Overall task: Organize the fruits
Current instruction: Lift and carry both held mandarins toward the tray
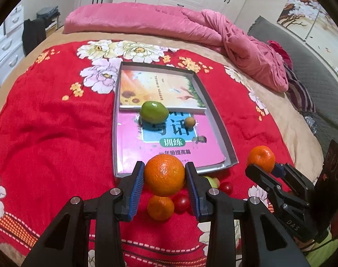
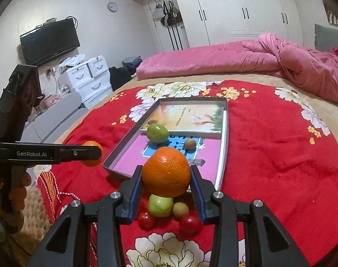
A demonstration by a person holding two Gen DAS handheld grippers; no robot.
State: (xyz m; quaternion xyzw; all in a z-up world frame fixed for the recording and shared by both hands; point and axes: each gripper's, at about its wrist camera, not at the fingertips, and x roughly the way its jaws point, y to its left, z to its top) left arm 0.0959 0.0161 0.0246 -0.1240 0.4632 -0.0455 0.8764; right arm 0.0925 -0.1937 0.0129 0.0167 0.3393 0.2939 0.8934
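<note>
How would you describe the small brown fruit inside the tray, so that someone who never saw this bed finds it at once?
On the red flowered blanket lies a shallow grey tray with books in it. On the pink book sit two fruits: a big green one and, to its right in both views, the small brown fruit. It is the smaller, round and dull brown.

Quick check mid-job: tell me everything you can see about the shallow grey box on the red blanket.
The grey box is a shallow, open rectangular tray with low walls, cardboard by the look of it, lying flat on the red floral blanket. Two books line its floor: a pink one nearer, a pale sunflower one overlapping behind. A green fruit and a small brown fruit rest on the books. Neither gripper touches it.
</note>
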